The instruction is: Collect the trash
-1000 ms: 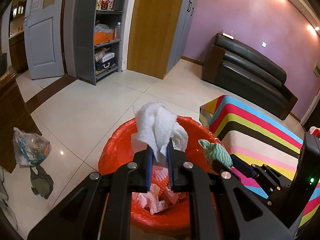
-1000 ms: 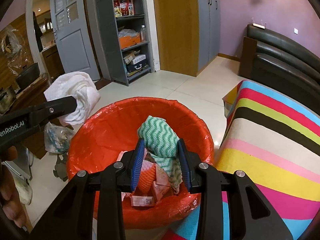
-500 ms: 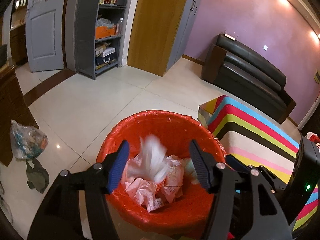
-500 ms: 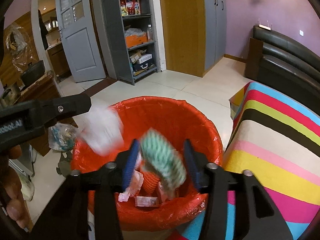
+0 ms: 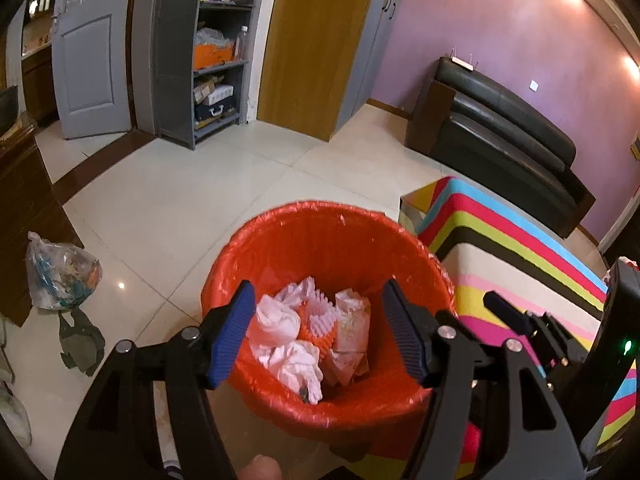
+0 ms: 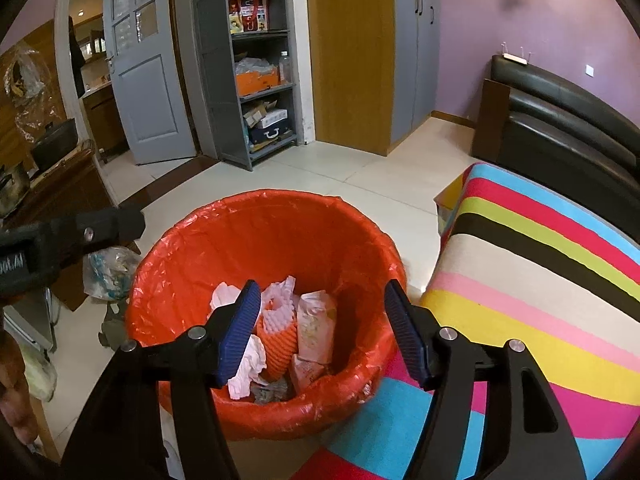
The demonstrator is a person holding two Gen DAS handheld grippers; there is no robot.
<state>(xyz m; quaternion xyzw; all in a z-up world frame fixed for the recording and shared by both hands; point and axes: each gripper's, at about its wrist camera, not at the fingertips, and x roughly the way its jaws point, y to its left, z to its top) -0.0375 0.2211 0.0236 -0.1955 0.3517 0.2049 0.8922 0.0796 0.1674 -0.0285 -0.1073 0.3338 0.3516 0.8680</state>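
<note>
Trash bin (image 5: 328, 248), red-lined: crumpled tissues (image 5: 276, 324) and wrappers lie inside, directly below both grippers, left gripper (image 5: 320, 336) and right gripper (image 6: 324, 328) each spread wide, holding nothing, equally near.

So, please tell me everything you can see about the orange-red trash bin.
The trash bin is round and lined with a thin, crinkly orange-red plastic bag folded over its rim. It stands upright on the pale tiled floor, beside the striped cloth surface. Inside lie crumpled white tissues, an orange foam net and a wrapper. The left gripper and right gripper hover open above it, touching nothing.
</note>
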